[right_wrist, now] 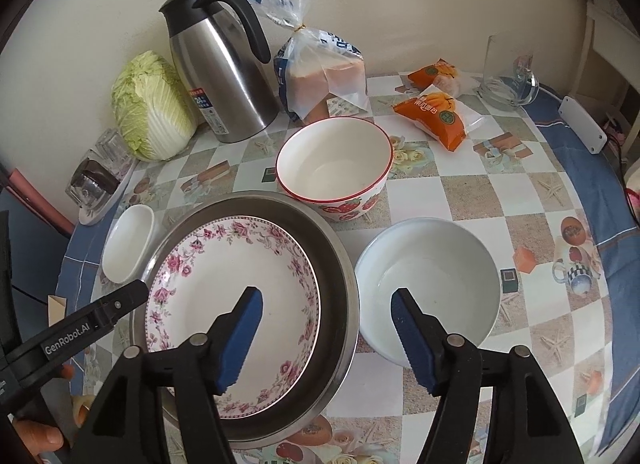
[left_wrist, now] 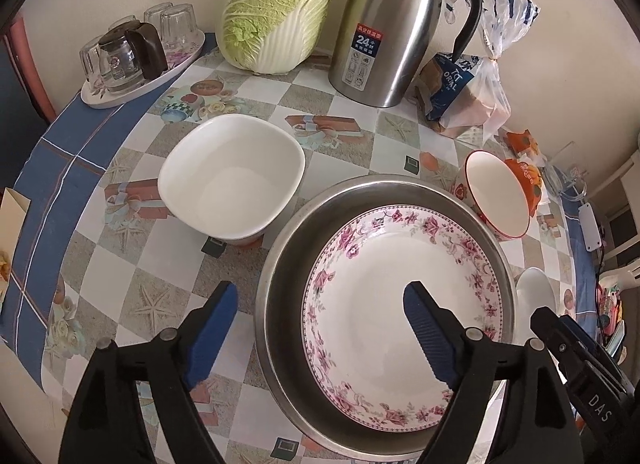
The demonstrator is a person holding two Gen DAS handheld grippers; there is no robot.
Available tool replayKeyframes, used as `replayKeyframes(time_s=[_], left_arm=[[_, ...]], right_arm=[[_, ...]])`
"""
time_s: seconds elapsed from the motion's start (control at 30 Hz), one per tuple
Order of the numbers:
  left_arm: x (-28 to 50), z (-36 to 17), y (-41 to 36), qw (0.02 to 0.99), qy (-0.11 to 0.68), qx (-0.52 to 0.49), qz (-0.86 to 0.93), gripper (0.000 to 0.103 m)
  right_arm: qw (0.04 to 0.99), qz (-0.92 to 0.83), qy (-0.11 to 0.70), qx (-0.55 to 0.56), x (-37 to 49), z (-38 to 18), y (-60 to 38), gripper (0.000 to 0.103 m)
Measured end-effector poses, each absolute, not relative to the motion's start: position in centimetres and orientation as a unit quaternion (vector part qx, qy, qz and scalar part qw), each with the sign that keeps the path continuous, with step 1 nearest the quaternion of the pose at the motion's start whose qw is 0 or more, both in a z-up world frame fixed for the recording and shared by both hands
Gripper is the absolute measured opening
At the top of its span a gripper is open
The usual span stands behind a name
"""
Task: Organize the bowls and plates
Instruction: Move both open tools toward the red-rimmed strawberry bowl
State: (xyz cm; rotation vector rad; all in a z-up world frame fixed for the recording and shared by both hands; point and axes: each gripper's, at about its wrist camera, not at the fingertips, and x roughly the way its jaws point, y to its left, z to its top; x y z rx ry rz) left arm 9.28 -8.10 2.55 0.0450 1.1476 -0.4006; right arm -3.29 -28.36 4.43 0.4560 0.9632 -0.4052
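Against a cream wall, the bench [right_wrist: 460, 199] wears a checked cloth with a blue border, and a cabbage [left_wrist: 276, 7], a steel flask [left_wrist: 392, 23] and a bag of bread [right_wrist: 324, 75] stand along its far edge.

Part of the sorting looks done: the flowered plate [left_wrist: 400, 304] already lies inside the steel basin [left_wrist: 280, 304], directly below and ahead of both tools. The left hand-held gripper [left_wrist: 320, 328] hangs open and empty, one finger over bare cloth and the other over the plate. The right hand-held gripper [right_wrist: 328, 336] is likewise open and empty, straddling the basin's rim with its right finger above the round white bowl [right_wrist: 428, 288].

Three bowls remain loose. The square white bowl [left_wrist: 232, 175] sits ahead and to the left of the left gripper, near the basin. The red-rimmed bowl [right_wrist: 334, 167] sits beyond the basin, touching or nearly touching its far rim, and the round white bowl lies just beside the basin. My judgement: roughly a third done, with the bowls left to stack.
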Motion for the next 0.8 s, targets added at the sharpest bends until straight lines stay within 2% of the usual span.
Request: replayKeyframes(time_s=[0.1,0.17,0.27,0.43,0.53,0.8], left_arm=[[9.3,2.5,-7.8,0.823,0.537,0.016,-0.184,0.087],[9.3,2.5,-7.5,0.824,0.537,0.011,-0.18,0.092],[9.4,2.6,-7.2,0.828,0.534,0.003,-0.174,0.093],[9.7,2.7,-6.9,0.833,0.528,-0.007,-0.167,0.093],[9.8,2.6,-7.1,0.834,0.526,-0.006,-0.166,0.093],[10.5,3.2,-8.5,0.847,0.506,-0.001,-0.163,0.096]], right_arm=[[0.84,-0.195,0.46,0.211,-3.1,4.9,-28.2,0.08],[0.841,-0.195,0.458,0.21,-3.0,5.3,-28.2,0.083],[0.843,-0.197,0.456,0.204,-2.8,6.0,-28.0,0.086],[0.847,-0.195,0.453,0.196,-2.4,6.6,-27.8,0.099],[0.848,-0.205,0.45,0.188,-2.3,7.0,-28.1,0.103],[0.868,-0.217,0.4,0.199,-1.7,8.1,-30.7,0.103]])
